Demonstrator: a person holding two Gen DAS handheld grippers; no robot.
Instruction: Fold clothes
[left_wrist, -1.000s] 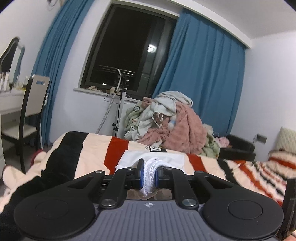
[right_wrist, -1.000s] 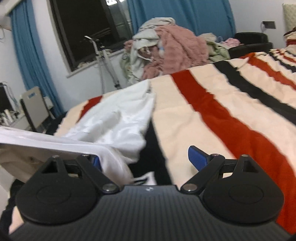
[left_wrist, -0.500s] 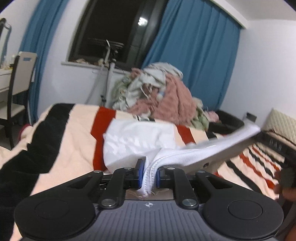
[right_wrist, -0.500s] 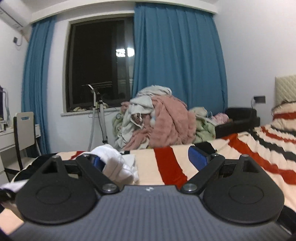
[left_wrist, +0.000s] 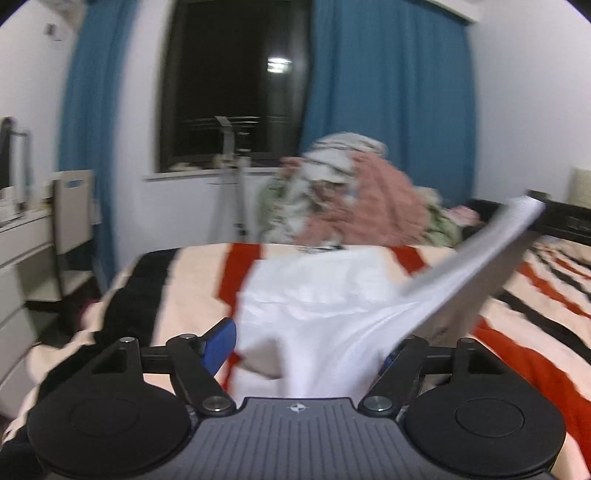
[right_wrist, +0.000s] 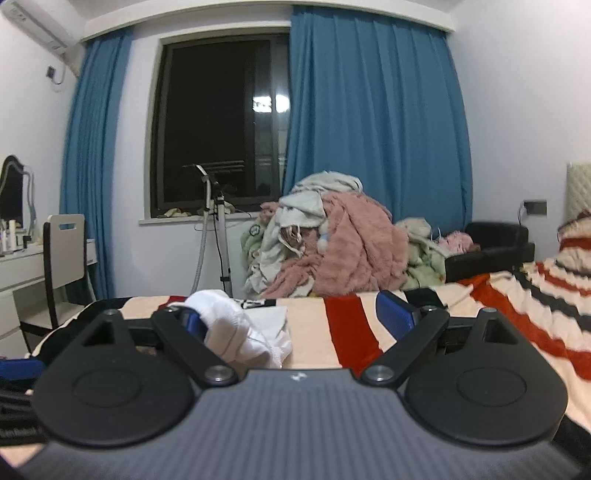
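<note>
A white garment (left_wrist: 314, 291) lies on the striped blanket (left_wrist: 184, 280) of the bed. One edge of it rises in a taut band to the upper right in the left wrist view. My left gripper (left_wrist: 306, 343) is low over the bed and its jaws are opening. The white fabric passes between its blue pads (left_wrist: 221, 332) without being pressed. My right gripper (right_wrist: 288, 312) points level across the bed with its jaws wide apart. A bunch of the white garment (right_wrist: 236, 332) hangs against its left finger and nothing touches the right finger.
A big pile of clothes (right_wrist: 332, 251) with a pink fleece sits past the far edge of the bed. A chair (right_wrist: 64, 251) and white desk stand at the left. A metal stand (right_wrist: 218, 236) is by the window, and a black armchair (right_wrist: 491, 243) is at the right.
My left gripper was shut on a fold of white fabric and its jaws have now swung wide. It has sunk toward the bed. The right gripper tilted up from the blanket to level, then stayed.
</note>
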